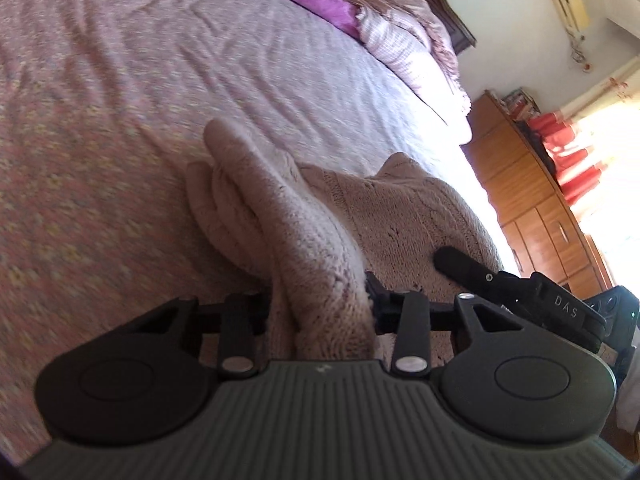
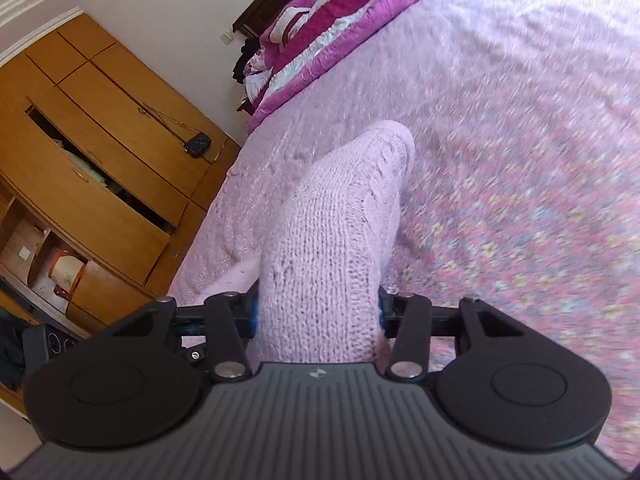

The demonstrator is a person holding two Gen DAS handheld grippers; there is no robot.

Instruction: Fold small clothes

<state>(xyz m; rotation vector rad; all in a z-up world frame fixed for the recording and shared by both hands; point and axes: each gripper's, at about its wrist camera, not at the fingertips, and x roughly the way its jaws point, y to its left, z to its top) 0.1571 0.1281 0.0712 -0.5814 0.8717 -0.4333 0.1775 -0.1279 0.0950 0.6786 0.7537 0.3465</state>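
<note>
A pale pink knitted garment (image 1: 400, 208) lies bunched on the bed, near its edge. One thick fold of it rises toward the camera and runs between the jaws of my left gripper (image 1: 320, 304), which is shut on it. A black finger (image 1: 460, 264) of the other gripper rests on the knit just to the right. In the right wrist view the same knitted garment (image 2: 336, 208) stretches forward as a lifted ridge, and my right gripper (image 2: 318, 314) is shut on its near end. Both sets of fingertips are mostly hidden by the fabric.
A pink flowered bedspread (image 1: 120, 160) covers the bed. A magenta quilt (image 2: 320, 32) and a frilled pillow (image 1: 404, 40) are piled at its head. Wooden cabinets (image 2: 88, 152) stand beside the bed, with a drawer unit (image 1: 532, 200) and a bright curtained window (image 1: 600, 140).
</note>
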